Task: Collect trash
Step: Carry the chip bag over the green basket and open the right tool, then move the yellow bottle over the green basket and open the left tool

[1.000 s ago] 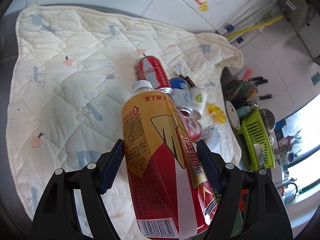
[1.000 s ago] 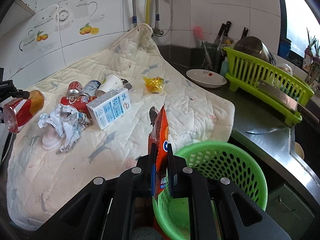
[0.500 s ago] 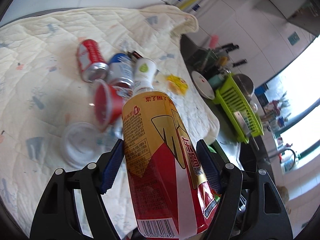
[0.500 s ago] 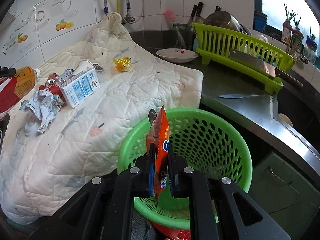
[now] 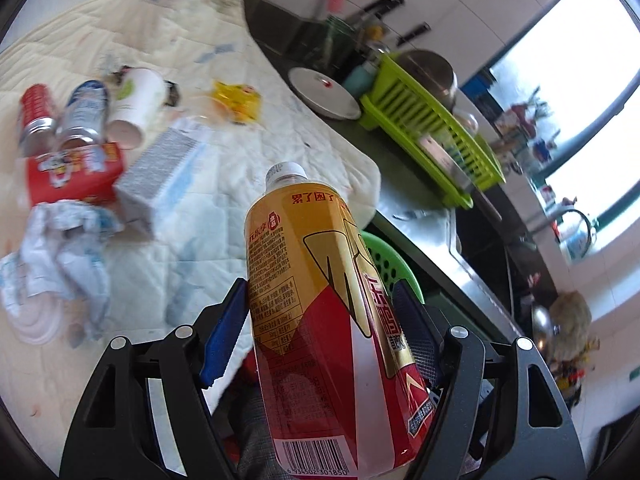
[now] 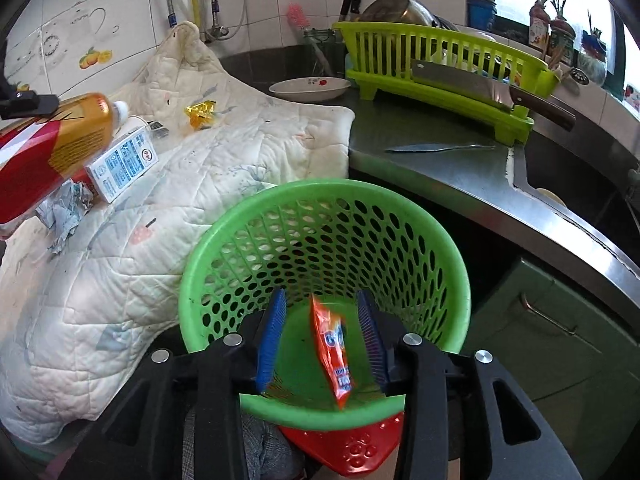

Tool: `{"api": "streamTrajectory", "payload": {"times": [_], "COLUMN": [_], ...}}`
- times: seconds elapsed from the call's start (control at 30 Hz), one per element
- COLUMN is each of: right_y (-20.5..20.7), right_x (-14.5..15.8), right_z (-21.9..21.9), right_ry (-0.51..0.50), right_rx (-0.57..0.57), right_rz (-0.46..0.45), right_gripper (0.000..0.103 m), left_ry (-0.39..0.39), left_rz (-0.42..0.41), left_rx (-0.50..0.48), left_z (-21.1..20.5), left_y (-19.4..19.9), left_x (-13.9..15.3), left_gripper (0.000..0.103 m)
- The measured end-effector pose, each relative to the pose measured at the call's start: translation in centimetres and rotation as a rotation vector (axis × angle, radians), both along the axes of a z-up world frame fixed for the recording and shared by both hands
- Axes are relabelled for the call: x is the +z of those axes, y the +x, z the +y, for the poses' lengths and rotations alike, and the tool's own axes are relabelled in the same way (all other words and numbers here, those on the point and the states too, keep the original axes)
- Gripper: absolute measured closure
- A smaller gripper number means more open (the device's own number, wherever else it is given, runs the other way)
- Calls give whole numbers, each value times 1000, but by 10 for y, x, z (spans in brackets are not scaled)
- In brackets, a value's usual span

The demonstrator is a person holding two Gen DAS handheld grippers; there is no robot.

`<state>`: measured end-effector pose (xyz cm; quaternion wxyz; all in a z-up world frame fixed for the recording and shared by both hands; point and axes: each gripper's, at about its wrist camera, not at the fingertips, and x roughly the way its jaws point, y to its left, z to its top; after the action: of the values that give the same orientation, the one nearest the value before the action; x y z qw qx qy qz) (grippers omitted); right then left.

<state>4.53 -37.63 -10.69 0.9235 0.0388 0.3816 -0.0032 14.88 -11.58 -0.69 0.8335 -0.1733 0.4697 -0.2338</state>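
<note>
Dropping the orange snack wrapper is the step in hand: the right hand-held gripper hangs just over the green basket, its jaws are opening, and the wrapper sits loose between the blue pads, touching neither as far as I can see and blurred as if falling toward the basket floor. The basket stands below the counter edge, just beside the hanging corner of the quilted cloth.

The left hand-held gripper is clamped on a tall gold-and-red drink bottle, cap pointing away, held above the cloth with the basket's green rim showing just past the bottle's far side. From the right wrist's view the same bottle comes in from the left over the pile.

I'd judge the next move is the bottle's turn. The right hand-held gripper should clear out of the basket mouth, and the left one needs to carry the bottle over the rim and open only once the bottle's lower end is well inside, since it is long and could tip out or catch the rim.

Plenty remains on the cloth: a white milk carton, crumpled paper, a red box, two cans, a paper cup and a yellow wrapper farther back. So the collecting looks to be at an early stage.
</note>
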Motion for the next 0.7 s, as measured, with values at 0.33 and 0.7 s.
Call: {"api": "streamTrajectory", "payload": {"times": [0.33,0.7], "right_y": [-23,-39], "right_x": [10,12], "right_z": [-21,-29], "right_ry": [22,9], "right_rx": [-35,-45], "right_rz": [-48,-82], "right_gripper": [53,45], "left_ry": [101,237], "left_rz": [-23,-28], "left_rx": [-154,-246], "left_z": [-84,-142], "left_y": [9,17], "left_x": [-19,-60], "left_gripper": [31,31]}}
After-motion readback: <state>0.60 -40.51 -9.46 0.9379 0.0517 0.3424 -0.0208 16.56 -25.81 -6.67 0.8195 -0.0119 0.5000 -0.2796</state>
